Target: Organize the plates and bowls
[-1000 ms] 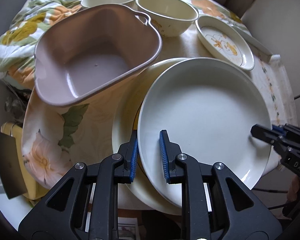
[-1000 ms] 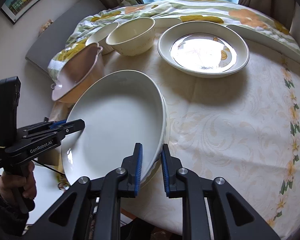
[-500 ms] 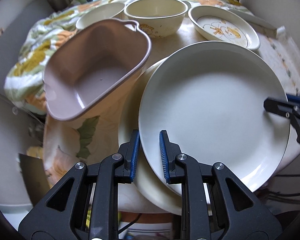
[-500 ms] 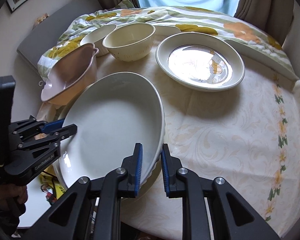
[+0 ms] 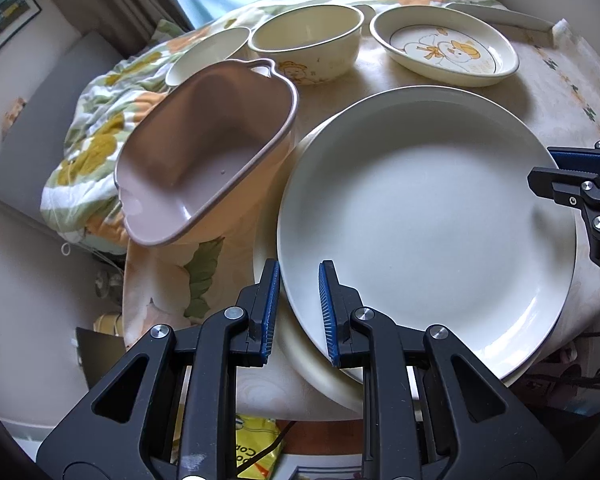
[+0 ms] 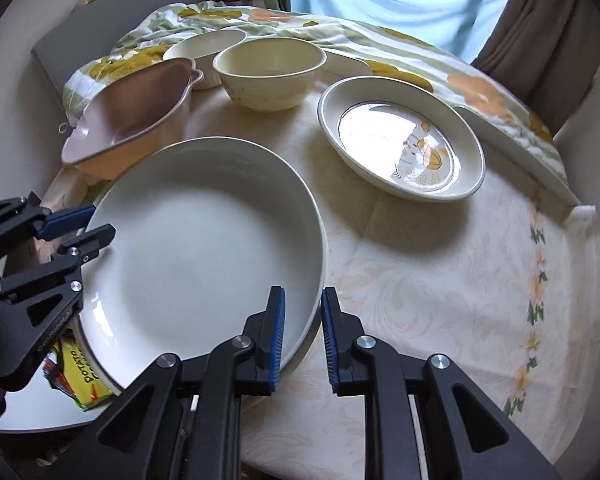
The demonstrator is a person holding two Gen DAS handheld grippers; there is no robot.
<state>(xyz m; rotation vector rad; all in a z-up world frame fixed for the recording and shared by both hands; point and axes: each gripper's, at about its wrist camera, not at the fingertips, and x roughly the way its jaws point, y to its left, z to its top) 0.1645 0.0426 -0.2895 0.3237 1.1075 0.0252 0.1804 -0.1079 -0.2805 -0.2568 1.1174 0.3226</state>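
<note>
A large white plate (image 5: 424, 216) lies on a second, cream plate (image 5: 300, 368) at the table's near edge; it also shows in the right wrist view (image 6: 204, 248). My left gripper (image 5: 299, 312) straddles the white plate's rim on one side and my right gripper (image 6: 302, 336) straddles the opposite rim. Both stand slightly apart around the rim. A pink handled dish (image 5: 208, 152) leans tilted beside the plates. A cream bowl (image 5: 306, 40), a smaller bowl (image 5: 208, 54) and a duck-pattern plate (image 5: 446, 50) stand behind.
The round table (image 6: 440, 280) has a cream cloth with a flower border. A floral blanket (image 6: 380, 40) lies behind the dishes. A long white dish (image 6: 512, 148) lies at the back right. A yellow packet (image 6: 80, 376) sits on a low surface under the table edge.
Both grippers have lowered the white plate from tilted to nearly flat onto the cream plate. The jaws have eased a little wider around its rim.
</note>
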